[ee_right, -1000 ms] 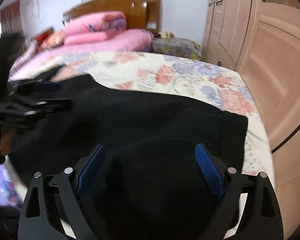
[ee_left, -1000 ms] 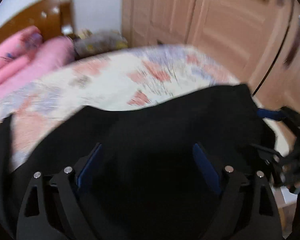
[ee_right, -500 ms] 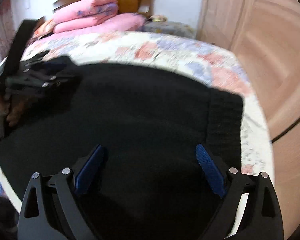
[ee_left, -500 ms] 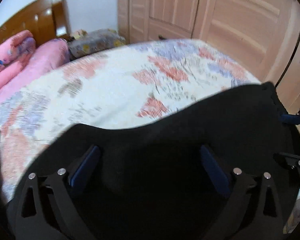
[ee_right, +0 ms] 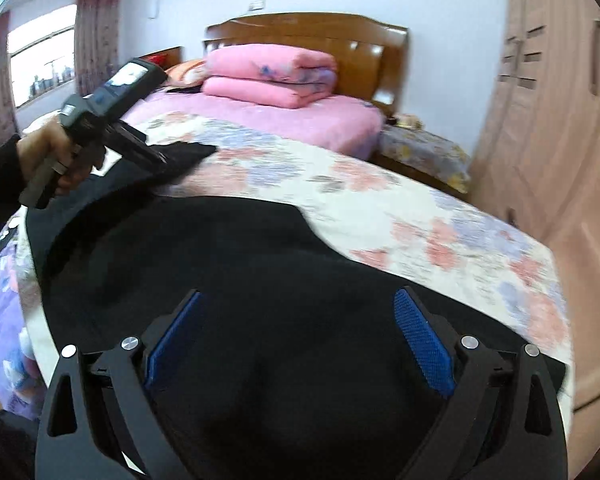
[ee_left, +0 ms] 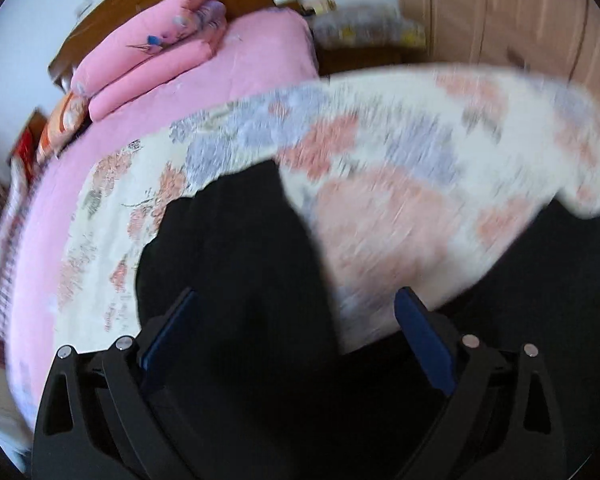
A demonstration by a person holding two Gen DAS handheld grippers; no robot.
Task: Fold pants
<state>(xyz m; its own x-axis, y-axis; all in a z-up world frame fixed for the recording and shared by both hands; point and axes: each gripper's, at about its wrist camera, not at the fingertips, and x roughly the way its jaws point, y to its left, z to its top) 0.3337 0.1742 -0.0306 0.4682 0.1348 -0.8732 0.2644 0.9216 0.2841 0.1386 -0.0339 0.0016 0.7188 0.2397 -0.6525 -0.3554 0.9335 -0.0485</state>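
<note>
Floral bedspread [ee_right: 440,216] bare beyond pants [ee_right: 260,280] edge; grippers spread.

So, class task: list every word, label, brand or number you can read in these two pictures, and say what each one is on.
None can be read.
The white patch on the left hand-held gripper is glare or a label, too blurred to tell.
The small plate on the wall above the headboard is too small to read.

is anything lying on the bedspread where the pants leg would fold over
Nothing visible does. The floral bedspread beyond the black pants lies bare up to the folded pink quilt at the headboard. Both claws show open.
</note>
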